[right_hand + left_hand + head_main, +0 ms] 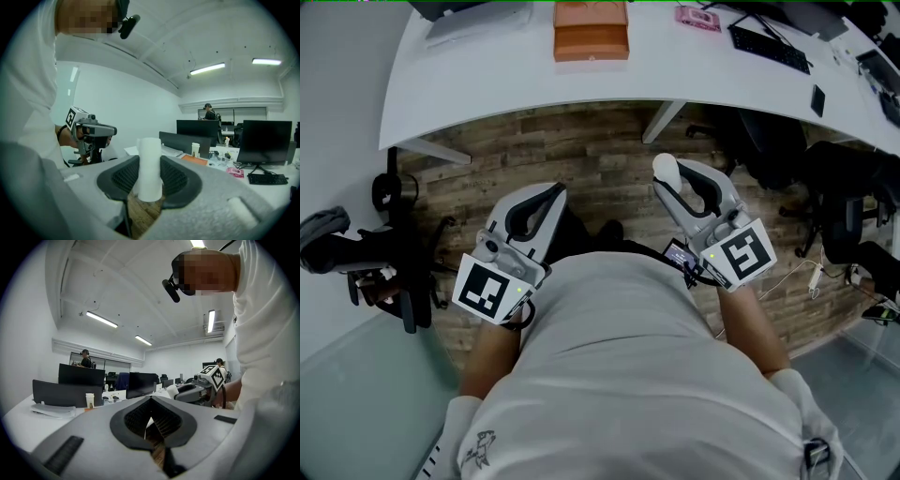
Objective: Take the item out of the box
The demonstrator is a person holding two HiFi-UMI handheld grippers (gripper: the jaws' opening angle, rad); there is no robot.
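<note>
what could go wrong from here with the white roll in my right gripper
The right gripper holds the white roll over wood floor, short of the table; if the grip slips, it would likely drop to the floor. The office chair stands near the left gripper, so a wide swing might bump it.

The white cylinder [150,173] is plain and smooth. It stands upright at the centre of the right gripper view, pinched between the ribbed black pads of the right gripper [149,164], its top rising above them. The orange box [592,30] is rectangular and lies flat on the white table [487,84] at the top centre of the head view, well apart from the cylinder.
</note>
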